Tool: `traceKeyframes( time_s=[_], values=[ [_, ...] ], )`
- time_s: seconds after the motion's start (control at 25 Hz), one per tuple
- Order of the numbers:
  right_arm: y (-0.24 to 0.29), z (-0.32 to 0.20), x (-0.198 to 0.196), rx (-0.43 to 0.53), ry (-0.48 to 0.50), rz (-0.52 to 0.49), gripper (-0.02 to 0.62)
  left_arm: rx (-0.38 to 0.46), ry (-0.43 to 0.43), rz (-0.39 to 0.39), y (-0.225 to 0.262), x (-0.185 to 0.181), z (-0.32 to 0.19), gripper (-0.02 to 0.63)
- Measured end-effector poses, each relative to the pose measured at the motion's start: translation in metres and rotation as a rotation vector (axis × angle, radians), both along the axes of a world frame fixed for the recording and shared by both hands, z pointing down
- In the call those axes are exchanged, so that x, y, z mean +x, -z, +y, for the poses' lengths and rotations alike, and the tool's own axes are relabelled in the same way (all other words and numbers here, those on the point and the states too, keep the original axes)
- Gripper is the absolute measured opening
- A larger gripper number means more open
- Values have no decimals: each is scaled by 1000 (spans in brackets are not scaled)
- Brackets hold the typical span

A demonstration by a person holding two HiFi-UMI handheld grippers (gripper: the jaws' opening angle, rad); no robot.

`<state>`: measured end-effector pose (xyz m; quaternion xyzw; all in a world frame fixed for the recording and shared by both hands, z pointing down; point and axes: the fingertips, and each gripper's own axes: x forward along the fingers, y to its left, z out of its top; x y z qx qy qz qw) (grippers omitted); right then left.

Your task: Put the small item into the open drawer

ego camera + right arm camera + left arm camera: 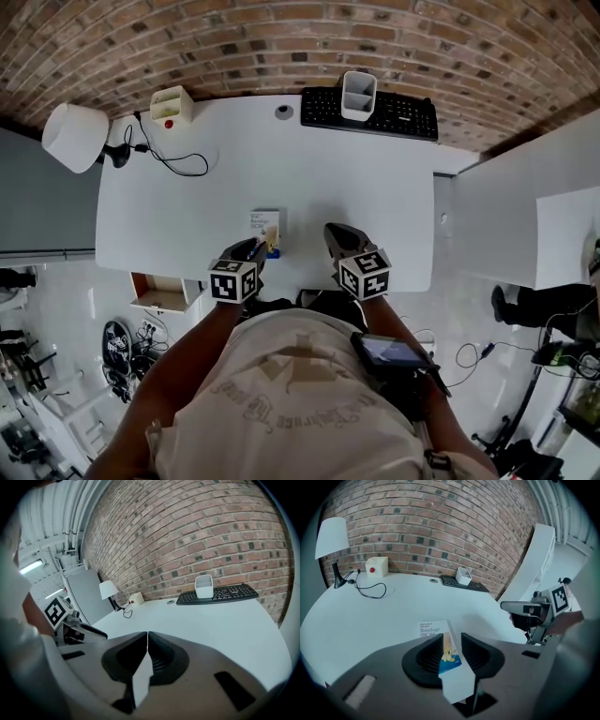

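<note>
Closest in, the person's pale shirt (300, 403) is filling the bottom of the head view, and both forearms are reaching out over the near edge of the white counter (187, 216). The left hand-held gripper (258, 249) is pointing down at the bandage box (263, 221), which is lying flat on the counter close to that near edge. Its jaws are standing a little apart, released, with the printed end of the box showing between them and a gap on the right side. The right hand-held gripper (334, 232) is hovering just beside it to the right, clenched with the jaw tips meeting and nothing between them. Below the counter's edge, to the left of the left arm, the open drawer (155, 302) is showing its wooden inside. At the far side, along the brick wall (281, 37), a lamp (75, 137), a small white box with a red button (172, 105) and a black keyboard (394, 114) are sitting.
</note>
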<state>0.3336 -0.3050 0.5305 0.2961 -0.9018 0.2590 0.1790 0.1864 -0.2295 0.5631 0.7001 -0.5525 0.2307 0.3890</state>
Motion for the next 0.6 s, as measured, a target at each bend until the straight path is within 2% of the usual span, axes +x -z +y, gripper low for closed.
traceKeyframes(
  time_s=[0.08, 0.28, 0.44, 0.6],
  values=[
    [-3, -3, 0, -10, 17, -1, 8, -35, 14, -19, -7, -1, -1, 187],
    [-7, -12, -4, -30, 41, -9, 6, -118, 55, -50, -21, -7, -3, 306],
    [-11, -15, -7, -50, 49, -14, 6, -187, 64, -61, -32, -10, -6, 363],
    [-15, -22, -5, -67, 53, -15, 8, -243, 72, -88, -46, -14, -17, 377]
  ],
)
